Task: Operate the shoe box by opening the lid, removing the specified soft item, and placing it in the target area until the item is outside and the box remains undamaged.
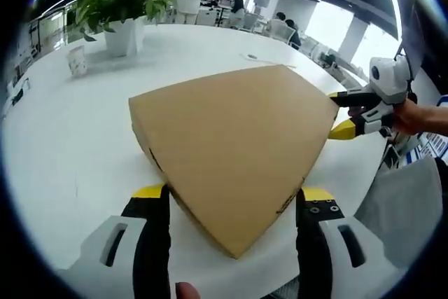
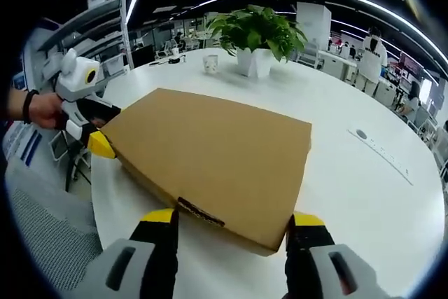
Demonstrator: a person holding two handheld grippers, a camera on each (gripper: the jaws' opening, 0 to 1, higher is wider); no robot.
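A closed brown cardboard shoe box [image 1: 231, 145] lies flat on the white round table [image 1: 70, 145]. In the left gripper view my left gripper [image 1: 232, 194] is open, its yellow-tipped jaws standing either side of the box's near corner. My right gripper [image 1: 337, 113] comes in from the right, held by a hand, with its jaws spread at the box's far right corner. In the right gripper view the box [image 2: 210, 159] shows its short end to my open right gripper [image 2: 232, 218]. There, the left gripper [image 2: 108, 131] sits at the box's left corner. The lid is down and the contents are hidden.
A potted plant in a white pot [image 1: 124, 5] and a small cup [image 1: 77, 61] stand beyond the box. A white power strip [image 2: 381, 146] lies on the table to the right. Grey clothing [image 2: 42, 236] shows at the table's edge. Office desks and people fill the background.
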